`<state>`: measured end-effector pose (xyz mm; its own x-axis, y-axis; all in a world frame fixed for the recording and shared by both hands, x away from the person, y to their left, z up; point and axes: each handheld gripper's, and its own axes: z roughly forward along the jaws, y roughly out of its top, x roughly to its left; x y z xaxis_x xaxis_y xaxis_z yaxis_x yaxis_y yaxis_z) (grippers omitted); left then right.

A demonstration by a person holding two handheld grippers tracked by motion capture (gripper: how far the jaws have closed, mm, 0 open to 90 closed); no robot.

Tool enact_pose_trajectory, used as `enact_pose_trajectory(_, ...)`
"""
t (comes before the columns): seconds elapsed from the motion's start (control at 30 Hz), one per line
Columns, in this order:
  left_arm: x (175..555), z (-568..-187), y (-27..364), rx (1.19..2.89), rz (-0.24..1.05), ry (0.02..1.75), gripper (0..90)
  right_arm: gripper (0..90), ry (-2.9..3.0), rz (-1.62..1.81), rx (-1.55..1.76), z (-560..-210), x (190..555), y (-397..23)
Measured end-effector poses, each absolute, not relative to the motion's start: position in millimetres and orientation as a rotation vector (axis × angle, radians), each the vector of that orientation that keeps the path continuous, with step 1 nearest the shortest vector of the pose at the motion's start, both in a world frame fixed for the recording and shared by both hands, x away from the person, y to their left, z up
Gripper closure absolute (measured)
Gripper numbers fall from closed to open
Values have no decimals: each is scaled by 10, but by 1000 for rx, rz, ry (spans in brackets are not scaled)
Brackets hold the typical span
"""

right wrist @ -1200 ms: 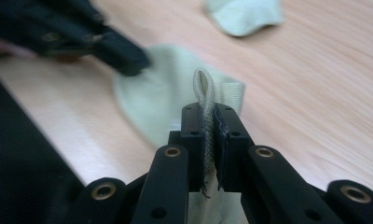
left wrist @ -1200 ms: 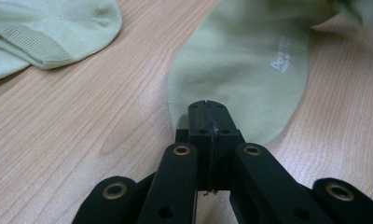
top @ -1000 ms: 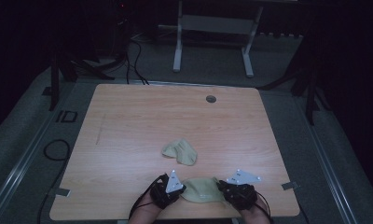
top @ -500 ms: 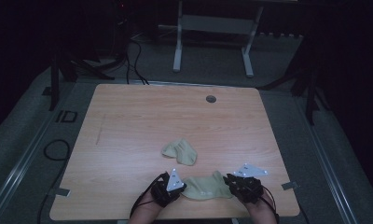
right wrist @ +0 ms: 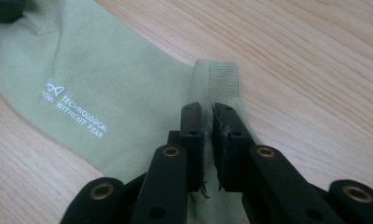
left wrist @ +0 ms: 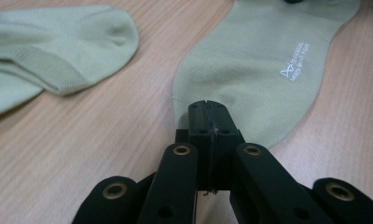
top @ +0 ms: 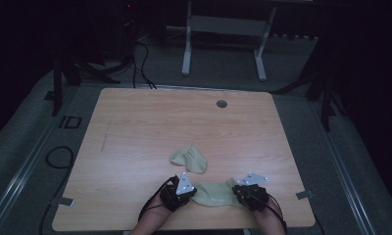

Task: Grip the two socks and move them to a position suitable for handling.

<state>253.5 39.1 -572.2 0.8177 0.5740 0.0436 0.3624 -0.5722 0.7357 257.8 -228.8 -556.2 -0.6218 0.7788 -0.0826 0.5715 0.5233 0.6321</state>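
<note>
From the high view you see your left tongs point(top: 184, 192) and right tongs point(top: 244, 191) at 6 o'clock on the tabletop point(top: 150, 122), one at each end of a flat sock point(top: 214, 194) stretched between them; that view is too dim and small to read how the jaws stand. The gripper views settle it. In the left gripper view your left tongs point(left wrist: 208, 114) are clenched tight on the sock's point(left wrist: 259, 60) narrow end, jaws pressed together with the fabric's edge caught between them. In the right gripper view your right tongs point(right wrist: 207, 116) pinch the sock point(right wrist: 105, 74) just beside its ribbed cuff point(right wrist: 222, 79), a thin slit left between the jaws where the cloth runs through. White print on the sock reads "TECHNOLOGICAL" over "NOW WITHOUT FEAR" beside a small emblem in the right gripper view; the left gripper view shows the same print too blurred to read. A second sock point(top: 189, 159), folded, lies at about 11 o'clock of the held one, apart from it. A round hole point(top: 221, 104) sits near the tabletop's far edge at 12 o'clock, well apart.
</note>
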Motion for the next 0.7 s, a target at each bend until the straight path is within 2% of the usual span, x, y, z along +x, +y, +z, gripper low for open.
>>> enact_pose_trajectory(0.53, 2608, -5743, 351, 2203, 313, 683, 883, 784, 2391, 824, 1190, -5555, 2598, -2462)
enact_pose_trajectory(0.63, 2569, -5727, 339, 2217, 314, 661, 826, 731, 2405, 826, 1191, -5532, 2594, -2461)
enact_pose_trajectory(0.7, 2542, -5714, 355, 2191, 316, 668, 749, 678, 2405, 837, 1184, -5519, 2578, -2447)
